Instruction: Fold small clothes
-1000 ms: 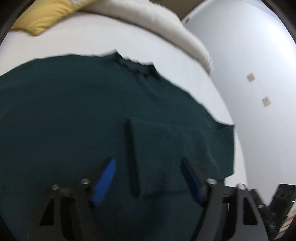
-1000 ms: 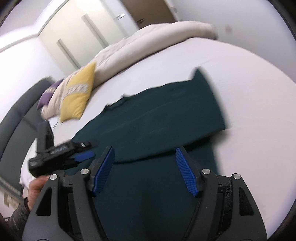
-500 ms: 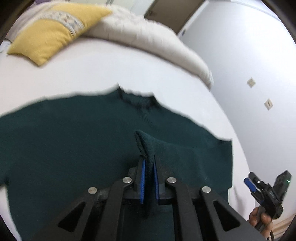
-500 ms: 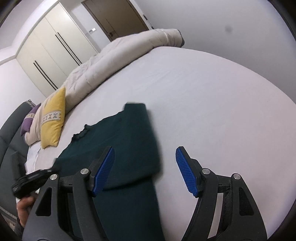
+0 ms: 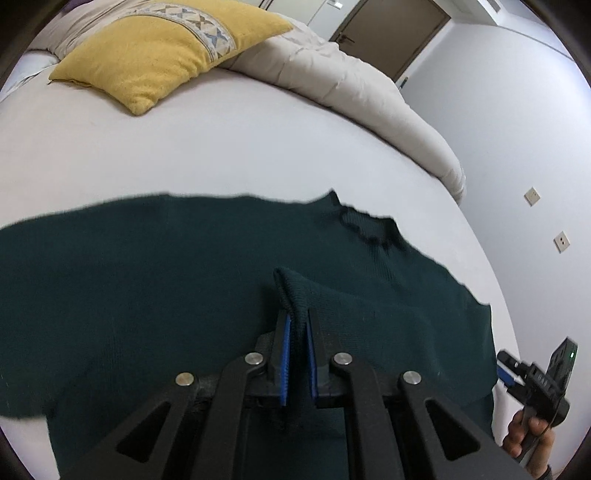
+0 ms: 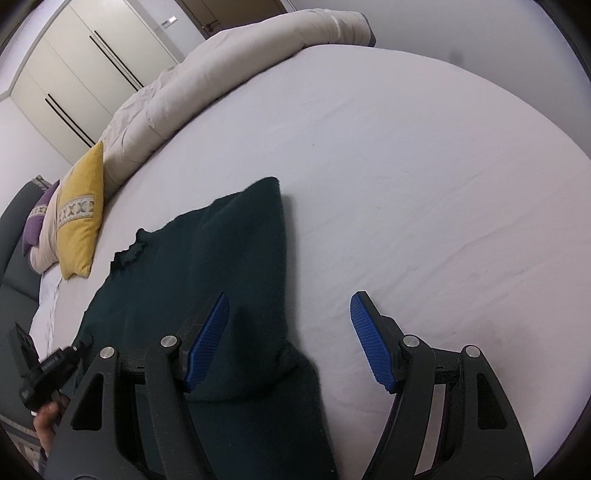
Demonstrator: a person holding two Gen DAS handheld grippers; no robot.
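Note:
A dark green knit sweater (image 5: 147, 277) lies spread on the white bed sheet (image 5: 221, 147), neckline toward the pillows. My left gripper (image 5: 296, 321) is shut on the sweater's folded-over sleeve cuff (image 5: 291, 288), which stands up as a ridge between the blue pads. In the right wrist view the sweater (image 6: 221, 251) fills the lower left, with one side folded inward. My right gripper (image 6: 289, 295) hangs open over the sweater's right edge, its left pad above the fabric and its right pad above bare sheet. Nothing is pinched between them. Each gripper also shows small in the other's view, held by a hand.
A yellow pillow (image 5: 162, 51) and a rolled beige duvet (image 5: 351, 85) lie along the far side of the bed. A purple pillow (image 6: 37, 221) sits by the dark headboard. White wardrobe doors (image 6: 74, 74) and a brown door (image 5: 388, 26) stand behind. Bare sheet (image 6: 424, 184) stretches right of the sweater.
My left gripper went from open over the folded sleeve to shut on its cuff, then drew it across the sweater. My right gripper swung from above the sweater's body out to its right edge.

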